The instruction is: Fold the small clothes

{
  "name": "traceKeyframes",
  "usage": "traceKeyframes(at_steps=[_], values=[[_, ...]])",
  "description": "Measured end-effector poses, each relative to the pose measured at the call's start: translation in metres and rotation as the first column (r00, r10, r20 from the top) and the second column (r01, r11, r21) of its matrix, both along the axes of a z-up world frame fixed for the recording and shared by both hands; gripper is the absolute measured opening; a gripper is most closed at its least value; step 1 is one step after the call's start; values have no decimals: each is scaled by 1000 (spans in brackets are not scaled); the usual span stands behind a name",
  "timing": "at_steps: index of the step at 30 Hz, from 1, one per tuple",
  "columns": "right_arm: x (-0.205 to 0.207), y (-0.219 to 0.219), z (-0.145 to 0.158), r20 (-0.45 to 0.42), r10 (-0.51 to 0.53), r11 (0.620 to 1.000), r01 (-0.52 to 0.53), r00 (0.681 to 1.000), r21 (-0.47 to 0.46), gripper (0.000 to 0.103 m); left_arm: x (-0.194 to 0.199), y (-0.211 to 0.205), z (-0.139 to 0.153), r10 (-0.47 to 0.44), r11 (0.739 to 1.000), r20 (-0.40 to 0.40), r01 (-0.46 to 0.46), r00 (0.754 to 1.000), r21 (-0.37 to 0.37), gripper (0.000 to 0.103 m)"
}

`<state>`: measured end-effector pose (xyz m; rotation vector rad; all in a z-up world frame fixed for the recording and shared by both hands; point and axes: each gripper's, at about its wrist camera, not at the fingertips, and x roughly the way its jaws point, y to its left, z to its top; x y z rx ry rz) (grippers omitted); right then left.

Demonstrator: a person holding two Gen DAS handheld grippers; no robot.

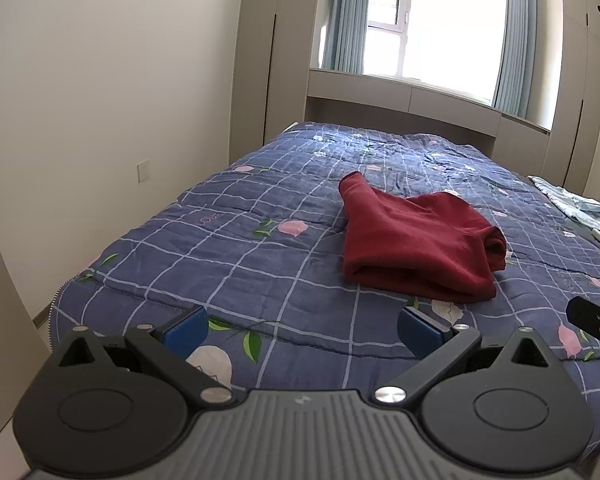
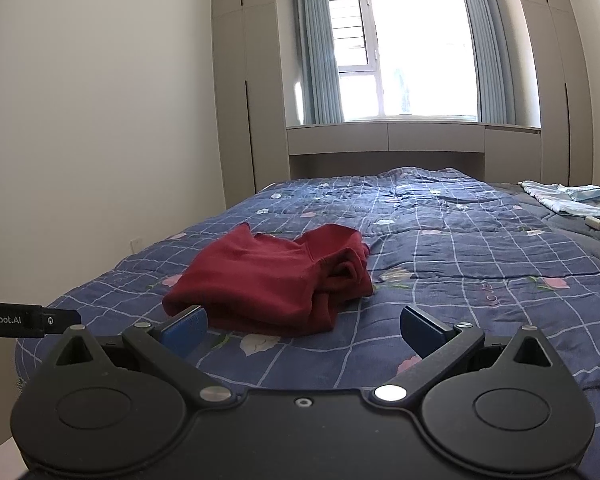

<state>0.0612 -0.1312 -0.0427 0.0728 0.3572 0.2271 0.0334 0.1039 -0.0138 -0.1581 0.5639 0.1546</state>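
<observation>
A dark red garment (image 1: 416, 246) lies folded into a thick bundle on the blue checked quilt (image 1: 240, 248), one sleeve-like flap sticking out toward the far side. My left gripper (image 1: 302, 330) hovers over the near edge of the bed, open and empty, with the garment ahead and to its right. In the right wrist view the same red garment (image 2: 272, 280) sits just ahead and slightly left of my right gripper (image 2: 304, 330), which is open with nothing between its blue pads. The garment's near edge lies close to the left pad (image 2: 186, 330).
Light blue clothes (image 2: 572, 198) lie at the bed's far right edge. Beige wardrobes (image 2: 240, 92) and a window ledge (image 2: 384, 136) stand behind the bed. A white wall (image 1: 100, 100) runs along the left. The other gripper's tip (image 1: 596, 320) shows at the right edge.
</observation>
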Motion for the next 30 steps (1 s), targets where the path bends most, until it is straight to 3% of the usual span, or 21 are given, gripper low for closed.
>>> traceKeyframes(at_steps=[30], values=[[0, 1, -1, -4, 2, 1000, -2, 1000, 2, 102, -2, 3, -1, 6, 1000, -3, -6, 1000, 2, 103]])
